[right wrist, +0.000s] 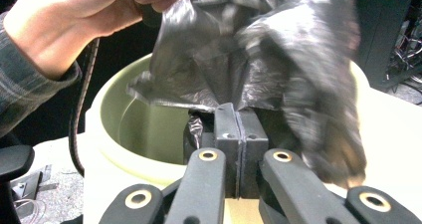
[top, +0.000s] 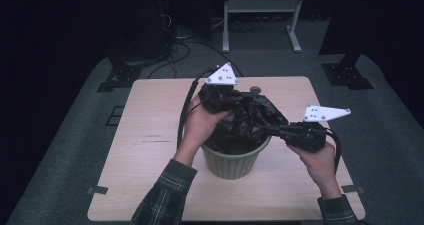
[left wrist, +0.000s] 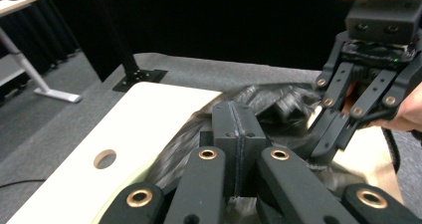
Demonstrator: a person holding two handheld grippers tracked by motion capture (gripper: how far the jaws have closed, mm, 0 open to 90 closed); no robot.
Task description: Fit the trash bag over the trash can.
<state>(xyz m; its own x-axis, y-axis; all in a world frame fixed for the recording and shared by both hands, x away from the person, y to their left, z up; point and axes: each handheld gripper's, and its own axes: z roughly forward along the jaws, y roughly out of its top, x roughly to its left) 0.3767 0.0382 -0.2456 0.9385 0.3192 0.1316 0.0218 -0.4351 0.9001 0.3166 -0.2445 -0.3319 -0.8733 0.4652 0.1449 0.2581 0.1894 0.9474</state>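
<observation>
**Black bag held over the green bin**

The black plastic bag (top: 247, 120) sits bunched in the mouth of the green bin (top: 234, 160), mid-table. The left gripper (top: 231, 101) pinches its far-left edge, jaws closed; the right gripper (top: 267, 130), closed too, seems to clamp the right edge, though blur obscures it. The bin stands on the wooden table (top: 145, 150).
</observation>
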